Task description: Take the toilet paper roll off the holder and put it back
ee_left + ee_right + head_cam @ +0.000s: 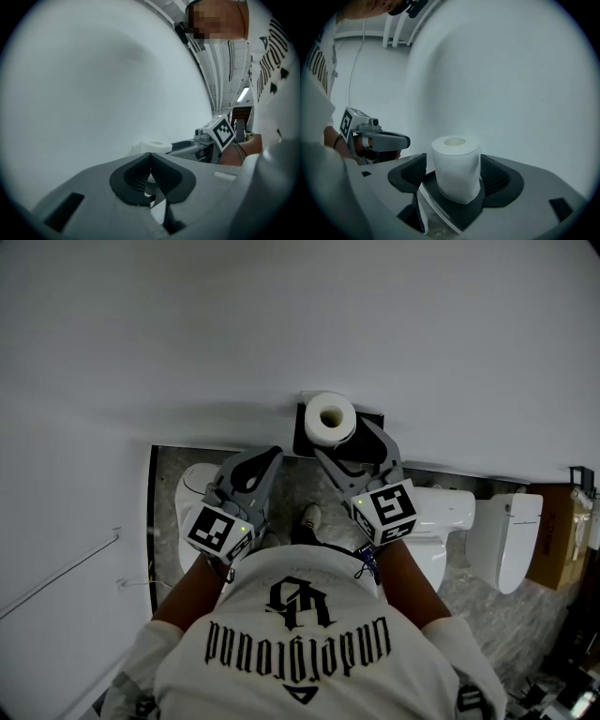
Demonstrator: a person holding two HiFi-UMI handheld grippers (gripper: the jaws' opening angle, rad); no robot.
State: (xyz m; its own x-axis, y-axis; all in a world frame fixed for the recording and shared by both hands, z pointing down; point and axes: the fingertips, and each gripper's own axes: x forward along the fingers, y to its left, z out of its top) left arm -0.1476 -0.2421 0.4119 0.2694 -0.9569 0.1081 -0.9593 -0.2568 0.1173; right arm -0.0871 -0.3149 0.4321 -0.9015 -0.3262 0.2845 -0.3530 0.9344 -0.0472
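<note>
We see the toilet paper roll (456, 166) standing upright on its black holder (454, 213), hollow core facing up, right against the pale wall (511, 70). Our right claw (342, 439) reaches in level with the roll, its jaws spread wide and the roll between them. In the right gripper view the ribbed pad on the picture's left stands clear of the paper with a gap showing. The pad on the other side sits just beside the roll, and we cannot make out any pressure from it. Our left claw (150, 157) hangs to the left of the roll and a little back from it, pointed at the wall. Its two dark pads are closed against each other at the tip with nothing between them. From the head view a white toilet (450, 512) stands on the speckled floor (487, 596) below our right arm.
</note>
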